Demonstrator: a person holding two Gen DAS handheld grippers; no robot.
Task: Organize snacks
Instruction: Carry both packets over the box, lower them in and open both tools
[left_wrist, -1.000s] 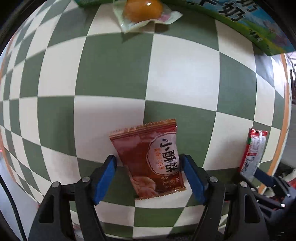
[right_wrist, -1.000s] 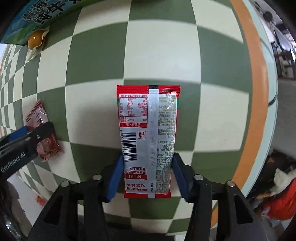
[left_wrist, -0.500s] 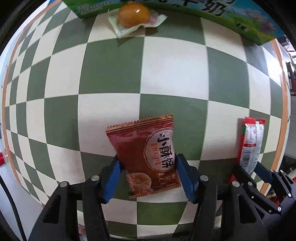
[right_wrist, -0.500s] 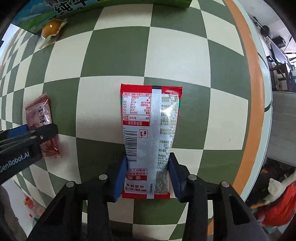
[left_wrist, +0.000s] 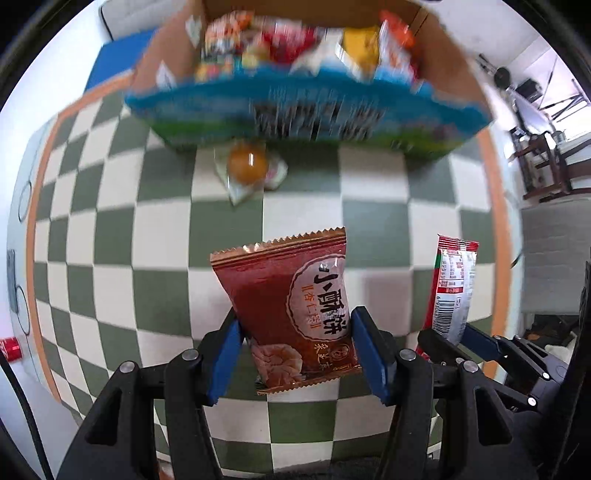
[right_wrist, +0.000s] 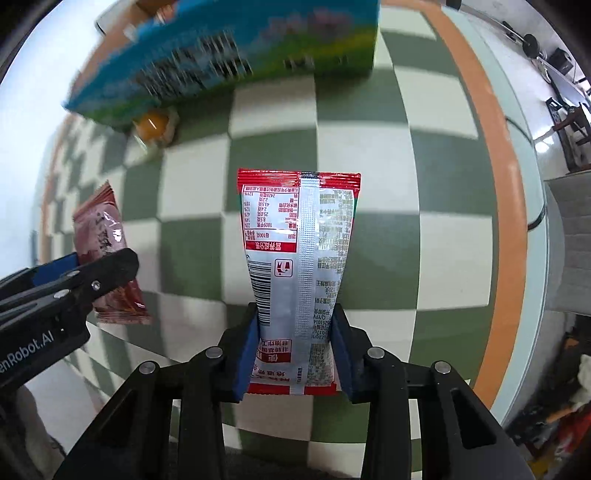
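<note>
Checkered green-and-white tablecloth (left_wrist: 110, 236) with an orange border covers the table, both grippers up off it; chairs and clutter past the far-right edge, blurred. Landmark: open cardboard snack box (left_wrist: 306, 110) with a blue-green printed front at the far end, already holding a heap of mixed packets, so most of the sorting looks done. Left on the cloth as far as I can see: one clear-wrapped orange jelly cup (left_wrist: 247, 168) lying just in front of the box's front wall, touching or nearly so. Two items in transit. Right gripper (right_wrist: 295, 339) pinches the lower end of a long red-and-silver sachet (right_wrist: 299, 243), back side facing the camera, well short of the box and toward its right end. Left gripper (left_wrist: 295, 350) clamps a brown-red biscuit packet (left_wrist: 291, 306) by its lower half, also short of the box, roughly in line with the jelly cup. My read: carry step, both still need to clear the front wall and drop in, then the jelly cup. Box image is motion-blurred, so contents can't be told item by item.
</note>
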